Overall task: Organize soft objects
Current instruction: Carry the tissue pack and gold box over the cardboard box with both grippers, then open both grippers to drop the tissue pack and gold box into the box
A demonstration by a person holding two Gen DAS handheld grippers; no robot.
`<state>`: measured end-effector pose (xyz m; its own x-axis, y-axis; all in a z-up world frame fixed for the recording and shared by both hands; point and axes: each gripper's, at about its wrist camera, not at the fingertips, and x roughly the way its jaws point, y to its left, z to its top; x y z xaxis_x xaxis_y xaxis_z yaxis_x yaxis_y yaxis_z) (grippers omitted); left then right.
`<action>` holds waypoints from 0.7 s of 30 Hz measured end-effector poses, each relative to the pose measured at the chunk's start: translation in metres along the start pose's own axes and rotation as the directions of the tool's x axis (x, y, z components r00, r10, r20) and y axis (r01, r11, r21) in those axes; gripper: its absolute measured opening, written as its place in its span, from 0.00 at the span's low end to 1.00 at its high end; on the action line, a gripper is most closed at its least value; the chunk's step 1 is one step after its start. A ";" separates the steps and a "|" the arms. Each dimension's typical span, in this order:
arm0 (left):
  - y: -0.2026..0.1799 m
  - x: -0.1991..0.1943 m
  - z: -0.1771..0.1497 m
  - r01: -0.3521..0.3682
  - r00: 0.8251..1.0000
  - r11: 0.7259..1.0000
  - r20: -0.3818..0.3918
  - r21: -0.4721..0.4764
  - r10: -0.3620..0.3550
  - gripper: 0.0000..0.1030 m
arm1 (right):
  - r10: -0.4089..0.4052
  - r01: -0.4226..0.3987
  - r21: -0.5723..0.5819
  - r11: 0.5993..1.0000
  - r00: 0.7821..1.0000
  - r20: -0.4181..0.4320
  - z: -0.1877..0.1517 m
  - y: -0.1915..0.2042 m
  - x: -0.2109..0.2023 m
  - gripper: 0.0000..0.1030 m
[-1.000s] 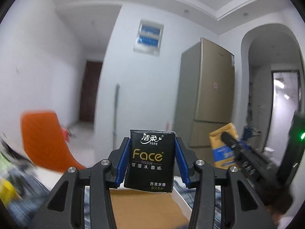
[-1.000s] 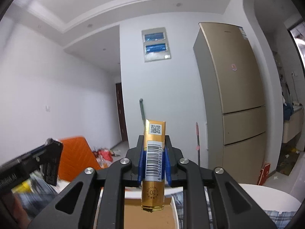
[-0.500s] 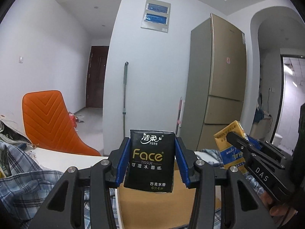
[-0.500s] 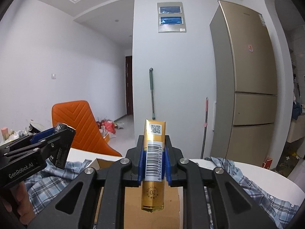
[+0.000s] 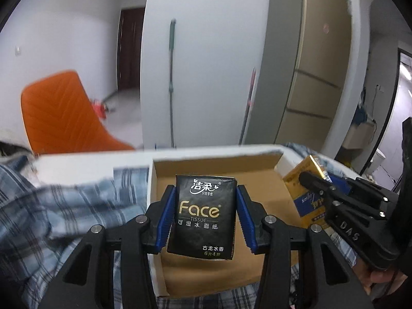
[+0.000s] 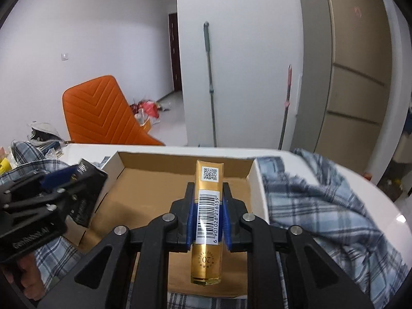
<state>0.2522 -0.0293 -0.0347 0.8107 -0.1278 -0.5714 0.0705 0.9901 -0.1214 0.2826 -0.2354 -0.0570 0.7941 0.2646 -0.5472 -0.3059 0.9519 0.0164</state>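
My left gripper (image 5: pixel 205 215) is shut on a black "Face" tissue pack (image 5: pixel 203 213), its blue pads pressing both sides, above an open cardboard box (image 5: pixel 257 162). My right gripper (image 6: pixel 207 219) is shut on a slim gold pack (image 6: pixel 208 221) with a barcode, held edge-on over the same box (image 6: pixel 159 177). In the left wrist view the right gripper (image 5: pixel 319 188) comes in from the right with the gold pack (image 5: pixel 301 188). Seen from the right wrist, the left gripper (image 6: pixel 77 180) holds the black pack (image 6: pixel 86 198) at the box's left wall.
A blue plaid shirt (image 5: pixel 51 213) lies crumpled around the box on a white round table (image 6: pixel 365 190). An orange chair (image 6: pixel 103 113) stands behind the table. A mop (image 6: pixel 209 85), a gold fridge (image 5: pixel 309 64) and floor clutter (image 6: pixel 146 108) are farther back.
Both grippers have sunk and tipped downward toward the table. The box and plaid shirt have come fully into view below them. Both packs stay gripped as before.
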 end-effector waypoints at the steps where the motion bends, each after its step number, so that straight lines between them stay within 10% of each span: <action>1: 0.000 0.004 0.000 0.004 1.000 1.000 -0.020 -0.004 -0.004 0.47 | -0.004 0.004 0.000 1.000 1.000 -0.011 -0.001 -0.001 0.002 0.17; 6: 0.001 0.011 -0.003 0.009 0.999 1.000 -0.034 -0.008 -0.009 0.50 | 0.000 0.000 -0.002 1.000 1.000 -0.003 -0.002 0.000 -0.003 0.17; 9: 0.006 0.007 -0.007 -0.017 1.000 1.000 -0.008 -0.009 0.017 0.83 | 0.001 -0.001 -0.010 1.000 1.000 -0.004 0.000 0.001 -0.001 0.19; 21: 0.013 -0.005 -0.004 0.004 1.000 0.999 0.027 -0.032 -0.003 0.83 | -0.003 0.003 0.001 1.000 1.000 0.013 0.003 0.001 -0.005 0.20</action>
<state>0.2472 -0.0165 -0.0364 0.8260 -0.1296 -0.5486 0.0556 0.9872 -0.1494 0.2797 -0.2351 -0.0520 0.8018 0.2635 -0.5363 -0.3029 0.9529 0.0153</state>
